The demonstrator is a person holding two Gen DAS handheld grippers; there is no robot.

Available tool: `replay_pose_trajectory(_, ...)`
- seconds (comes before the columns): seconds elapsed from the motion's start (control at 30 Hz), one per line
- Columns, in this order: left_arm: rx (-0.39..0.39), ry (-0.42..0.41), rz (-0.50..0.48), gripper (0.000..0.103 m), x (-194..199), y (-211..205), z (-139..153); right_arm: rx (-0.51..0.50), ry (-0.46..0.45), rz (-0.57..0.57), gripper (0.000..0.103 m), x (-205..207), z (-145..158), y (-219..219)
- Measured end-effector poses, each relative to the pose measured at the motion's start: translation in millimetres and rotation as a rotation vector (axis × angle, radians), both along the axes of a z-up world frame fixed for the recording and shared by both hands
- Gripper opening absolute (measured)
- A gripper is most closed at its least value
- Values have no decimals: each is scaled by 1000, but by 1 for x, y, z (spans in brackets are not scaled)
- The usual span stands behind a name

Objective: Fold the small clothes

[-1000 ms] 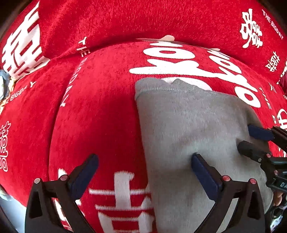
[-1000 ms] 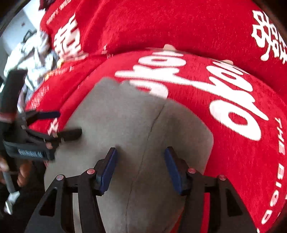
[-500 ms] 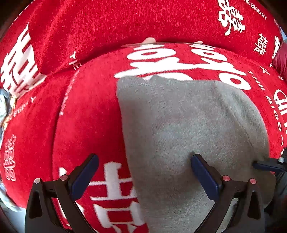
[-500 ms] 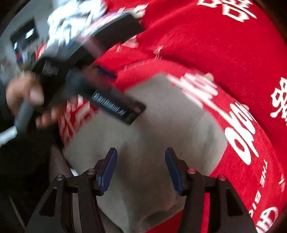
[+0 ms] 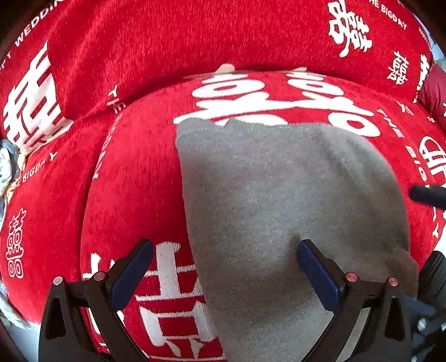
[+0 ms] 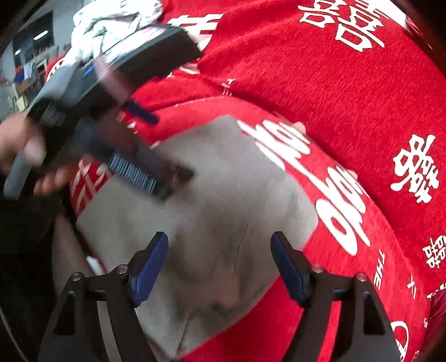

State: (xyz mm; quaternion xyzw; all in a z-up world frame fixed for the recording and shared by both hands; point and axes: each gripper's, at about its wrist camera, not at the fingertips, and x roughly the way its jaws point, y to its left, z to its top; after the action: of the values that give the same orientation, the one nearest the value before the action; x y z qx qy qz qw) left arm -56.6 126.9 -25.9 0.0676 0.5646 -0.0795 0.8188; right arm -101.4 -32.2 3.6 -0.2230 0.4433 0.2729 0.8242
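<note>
**Tools apart above the grey garment**

Left tool (image 5: 223, 267) hovers with jaws wide apart, gripping nothing; right tool (image 6: 218, 259) is opening, empty too. Folded grey garment (image 5: 278, 200) lies flat on the red cushion (image 5: 133, 181), stretching toward 12 o'clock

1. A plain grey garment (image 5: 292, 200) lies between black grippers' blue pads (image 5: 131, 274).
2. Beneath it, a red cushion cover (image 5: 133, 172) bears white characters and lettering.
3. Beyond the tongs, a white crumpled cloth (image 6: 111, 25).
</note>
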Motion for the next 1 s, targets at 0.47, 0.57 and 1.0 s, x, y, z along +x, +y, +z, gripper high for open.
replay_pose_trajectory(0.47,14,-22,-4,103,-10,-1,7,63,36,-88,79,2,1,-8)
replay_pose_trajectory(0.57,18,-25,-5,103,-12,-2,10,77,22,-62,79,-6,6,1)
replay_pose_trajectory(1.0,-1,9,23,103,-30,6,2,-7,57,-28,79,-44,-36,-9)
